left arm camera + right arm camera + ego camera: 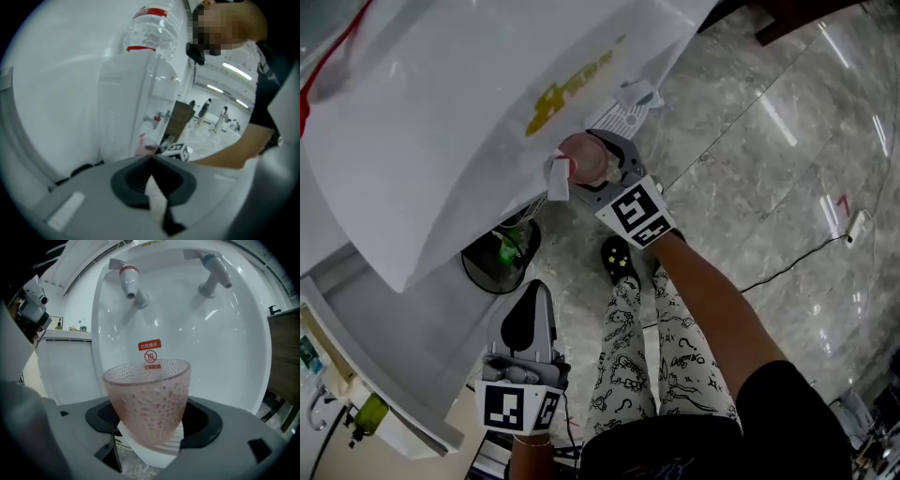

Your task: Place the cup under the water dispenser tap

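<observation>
The right gripper [149,448] is clamped on the lower part of a pink dimpled glass cup [147,397], which stands upright between its jaws. Straight ahead of this gripper is the white front of the water dispenser [211,362]. The red tap [130,283] is above and slightly left of the cup's rim, and the teal tap [214,269] is above and to its right. The left gripper [152,187] has its jaws together on nothing and is well apart from the cup.
</observation>
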A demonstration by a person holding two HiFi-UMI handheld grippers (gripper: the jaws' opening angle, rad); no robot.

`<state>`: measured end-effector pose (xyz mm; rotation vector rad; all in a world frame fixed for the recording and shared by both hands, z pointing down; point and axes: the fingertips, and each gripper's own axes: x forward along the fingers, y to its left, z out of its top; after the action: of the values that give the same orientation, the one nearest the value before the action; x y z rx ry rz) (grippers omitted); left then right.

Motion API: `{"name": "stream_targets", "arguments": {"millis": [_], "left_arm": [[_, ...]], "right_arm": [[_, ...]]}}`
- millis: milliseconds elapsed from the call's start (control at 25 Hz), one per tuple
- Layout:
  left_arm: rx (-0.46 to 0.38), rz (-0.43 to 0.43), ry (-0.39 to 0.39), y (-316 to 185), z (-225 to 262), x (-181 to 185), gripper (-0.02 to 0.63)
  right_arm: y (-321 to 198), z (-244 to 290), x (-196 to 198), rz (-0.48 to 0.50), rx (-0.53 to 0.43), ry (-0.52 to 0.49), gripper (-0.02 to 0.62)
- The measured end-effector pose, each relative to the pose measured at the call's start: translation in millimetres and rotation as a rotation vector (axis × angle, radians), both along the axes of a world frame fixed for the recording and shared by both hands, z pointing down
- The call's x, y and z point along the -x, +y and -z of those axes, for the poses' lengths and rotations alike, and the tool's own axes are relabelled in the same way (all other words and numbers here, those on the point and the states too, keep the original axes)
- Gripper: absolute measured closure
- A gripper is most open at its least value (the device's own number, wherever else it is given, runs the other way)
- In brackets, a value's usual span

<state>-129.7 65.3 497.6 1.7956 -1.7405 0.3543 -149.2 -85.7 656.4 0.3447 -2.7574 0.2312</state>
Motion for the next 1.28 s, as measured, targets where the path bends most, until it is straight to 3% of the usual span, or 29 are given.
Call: {"name": "stream_targets", "arguments": {"millis": [200,400,600,760,880,960,1000,1120,1280], "left_arm": [[0.014,-0.009,-0.003,-1.6,-3.0,-0.3,0.609],[0.011,-0.015,0.021,-4.0,-3.2,-9.8,0.609],[0.009,0.002,0.019,-1.2,-0.9,-8.5,0.609],[-0.008,-0.031,0.013,-8.4,7.3,-18.0,0.609],[-0.041,-0.052,0.02,-18.5,22.0,-29.9,0.609],[-0.075,-0.064,0.027,-27.4,40.4,-37.4,0.609],[-0.09,-0.073,0.027,-29.9,53.7,-41.7,0.609],[-0.125,-0.109,0.038,-27.0,106.0,-59.5,0.609],[-0.2,-0.203,-0.002,-32.7,173.9,-82.0,0.609]], "right_arm": [[3.5,-6.5,1.0,0.014,-0.032,0.075,0.239],[6.9,-32.4,-7.0,0.011,-0.024,0.225,0.239],[8.7,-29.1,-27.0,-0.066,0.008,0.232,0.238],[30.4,-13.5,-62.8,-0.085,0.1,0.211,0.239],[54.0,29.9,-88.2,-0.083,0.211,0.122,0.259],[60.8,71.2,-104.2,-0.112,0.29,0.058,0.517],[65.3,94.5,-111.3,-0.121,0.338,0.03,0.549],[83.8,172.3,-129.3,-0.106,0.424,0.015,0.563],[77.7,291.5,-131.2,-0.066,0.374,-0.074,0.572]]}}
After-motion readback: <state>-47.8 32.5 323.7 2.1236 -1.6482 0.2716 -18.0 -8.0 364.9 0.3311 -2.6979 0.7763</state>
